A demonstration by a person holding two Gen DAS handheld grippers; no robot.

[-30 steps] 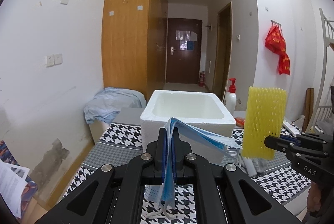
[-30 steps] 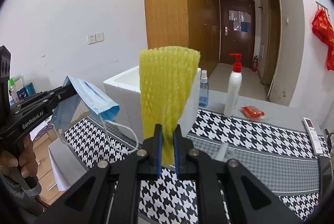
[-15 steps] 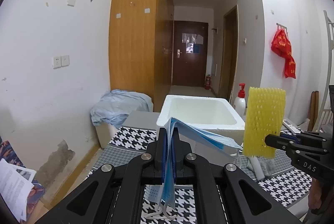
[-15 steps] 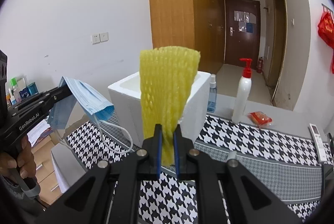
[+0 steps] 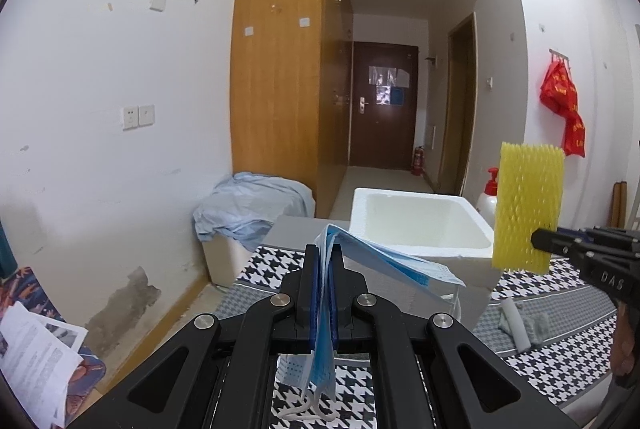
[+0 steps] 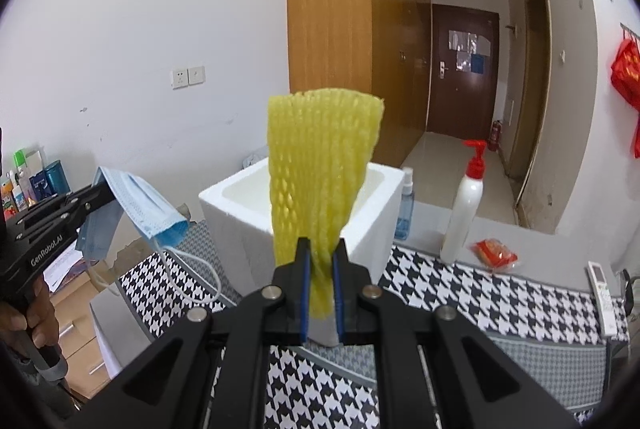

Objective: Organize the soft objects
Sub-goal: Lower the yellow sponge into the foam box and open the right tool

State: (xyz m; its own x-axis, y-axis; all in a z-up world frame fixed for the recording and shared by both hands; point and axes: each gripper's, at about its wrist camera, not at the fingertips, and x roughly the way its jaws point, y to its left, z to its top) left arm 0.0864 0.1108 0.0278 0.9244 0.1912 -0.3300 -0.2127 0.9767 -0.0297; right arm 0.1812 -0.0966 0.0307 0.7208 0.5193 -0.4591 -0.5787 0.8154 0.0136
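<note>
My left gripper (image 5: 324, 257) is shut on a blue face mask (image 5: 384, 261), which folds over to the right with its white ear loops hanging below. From the right wrist view the same mask (image 6: 140, 205) hangs at the left in that gripper (image 6: 105, 189). My right gripper (image 6: 321, 249) is shut on a yellow foam net sleeve (image 6: 320, 173) that stands upright. In the left wrist view the sleeve (image 5: 528, 205) shows at the right. An open white foam box (image 5: 416, 221) stands on the houndstooth table (image 6: 460, 289), just beyond both grippers.
A white pump bottle (image 6: 464, 205), a small blue spray bottle (image 6: 404, 209), a red packet (image 6: 494, 251) and a remote (image 6: 602, 285) lie on the table's right. A grey-white bundle (image 5: 520, 325) lies by the box. A cloth-covered bin (image 5: 248, 217) stands left by the wall.
Both grippers have drifted a little while keeping their loads; in the left wrist view the foam box has slid to the right and looks farther off.
</note>
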